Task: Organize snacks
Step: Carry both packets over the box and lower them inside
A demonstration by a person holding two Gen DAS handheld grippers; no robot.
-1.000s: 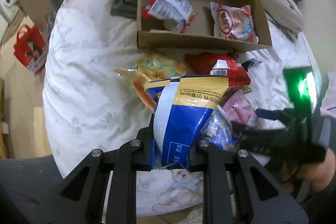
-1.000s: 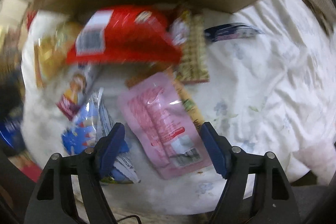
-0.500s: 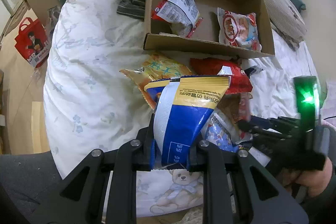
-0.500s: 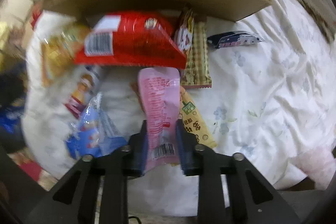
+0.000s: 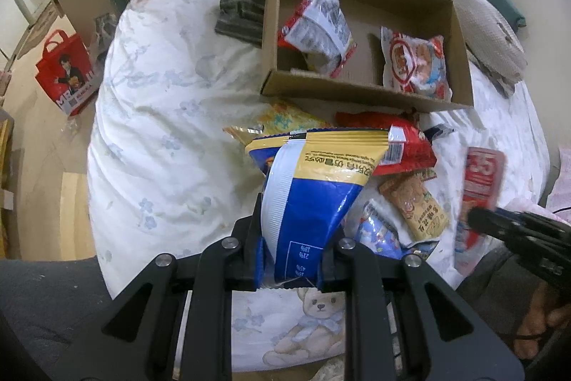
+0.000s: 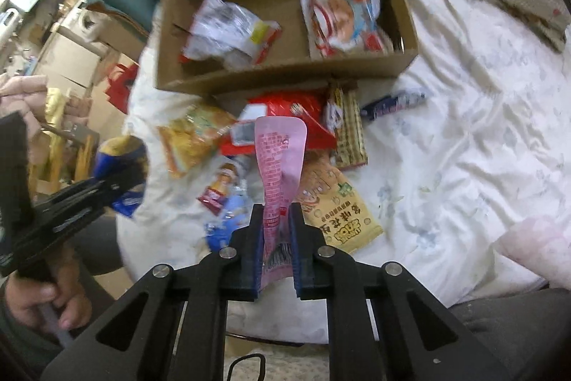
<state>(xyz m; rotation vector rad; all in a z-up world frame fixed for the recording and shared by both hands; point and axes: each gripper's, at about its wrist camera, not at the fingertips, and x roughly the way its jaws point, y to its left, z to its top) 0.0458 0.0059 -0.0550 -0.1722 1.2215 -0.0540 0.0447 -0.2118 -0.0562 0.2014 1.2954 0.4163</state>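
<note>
Here, at the far left of the left wrist view, a red shopping bag (image 5: 67,74) stands on the floor beside the bed (image 5: 153,145), whose white floral sheet carries everything else. Near the middle, the left hand-held gripper (image 5: 291,256) is pinching the lower end of a blue, white and yellow snack bag (image 5: 314,195), which stands up from between its fingers, lifted above the sheet. Just behind it lie a yellow-orange packet (image 5: 285,122) and a red packet (image 5: 396,138), both close against the near wall of the cardboard box (image 5: 357,91). A divider splits the box into two compartments: the left one holds a crumpled red and silver bag (image 5: 321,27), the right one a white and red bag with a cartoon print (image 5: 414,66). A folded grey cloth (image 5: 242,13) lies on the sheet just left of the box. To the right of the held bag, a tan biscuit packet (image 5: 414,206) and a blue packet (image 5: 382,234) rest on the sheet.

In the right wrist view, the right hand-held gripper (image 6: 276,245) is clamped on a pink pouch (image 6: 280,163), which rises curled from between its fingers, off the bed and nearer than the box. A checked wafer pack (image 6: 348,134) and a dark blue bar wrapper (image 6: 392,102) lie to the right, near the box's front
</note>
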